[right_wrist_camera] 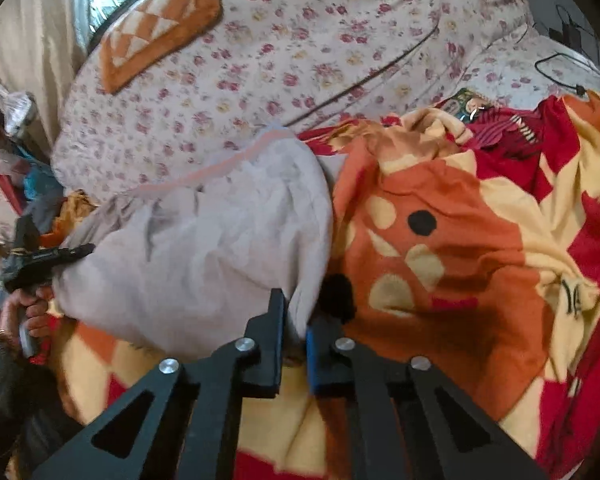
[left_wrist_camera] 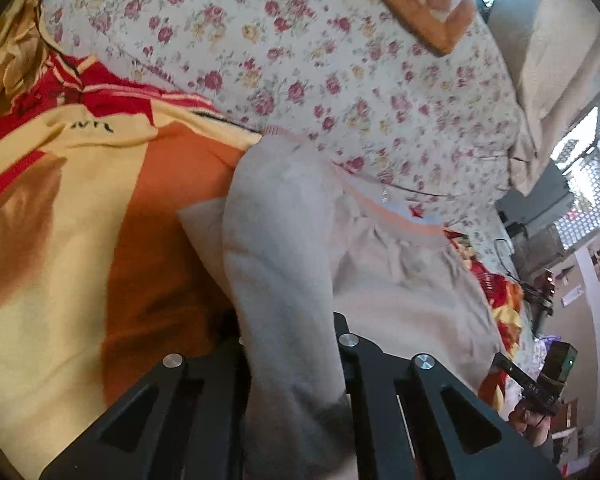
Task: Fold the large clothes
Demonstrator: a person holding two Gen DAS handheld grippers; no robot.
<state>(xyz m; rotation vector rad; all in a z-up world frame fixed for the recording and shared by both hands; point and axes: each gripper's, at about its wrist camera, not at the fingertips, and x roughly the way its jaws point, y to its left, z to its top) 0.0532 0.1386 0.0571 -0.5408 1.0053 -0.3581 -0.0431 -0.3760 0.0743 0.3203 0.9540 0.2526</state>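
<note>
The bed [right_wrist_camera: 260,52] has a white sheet with little pink and yellow flowers on it. An orange and cream cushion [right_wrist_camera: 156,28] with a checked pattern lies on the sheet near the window. A big blanket [right_wrist_camera: 480,240] in orange, yellow and red (it has round spots on it) is spread over the near part of the bed. A pale grey-white garment [right_wrist_camera: 204,248] with a peach edge lies partly on the blanket, partly on the sheet.

Black tongs [right_wrist_camera: 296,320] with silver screws, one blue pad
</note>
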